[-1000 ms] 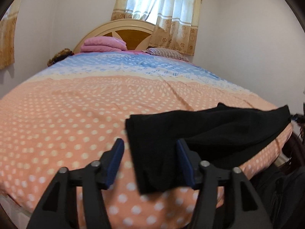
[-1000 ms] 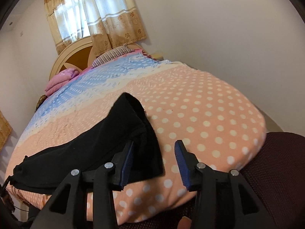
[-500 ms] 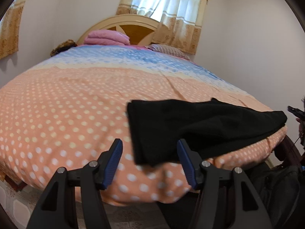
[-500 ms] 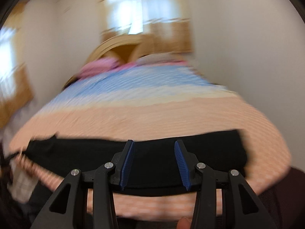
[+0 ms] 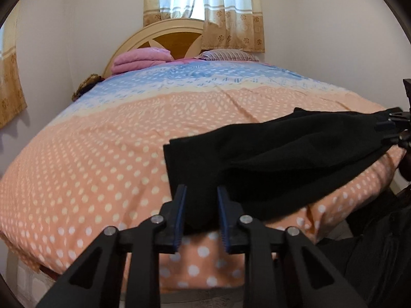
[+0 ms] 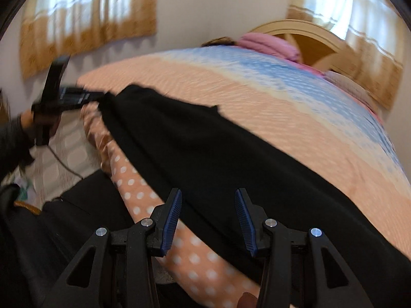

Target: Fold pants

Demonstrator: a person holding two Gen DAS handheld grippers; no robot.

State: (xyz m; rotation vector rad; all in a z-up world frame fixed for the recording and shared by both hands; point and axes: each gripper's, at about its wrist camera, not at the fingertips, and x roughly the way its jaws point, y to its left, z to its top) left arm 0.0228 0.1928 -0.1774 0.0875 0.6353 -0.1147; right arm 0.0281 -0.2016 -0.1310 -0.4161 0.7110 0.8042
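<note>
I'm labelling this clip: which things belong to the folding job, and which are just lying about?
Job: black fabric pants; left gripper, closing on their end; right gripper, astride their edge.

Lying about: folded pink blanket; striped pillow; polka-dot orange bedspread.

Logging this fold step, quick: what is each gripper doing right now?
Left gripper: jaws closing, black pants edge between them.
Right gripper: open over the pants, gripping nothing.

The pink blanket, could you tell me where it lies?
In the left wrist view the pink blanket lies folded at the bed's far left, against the headboard, beside the striped pillow.
</note>
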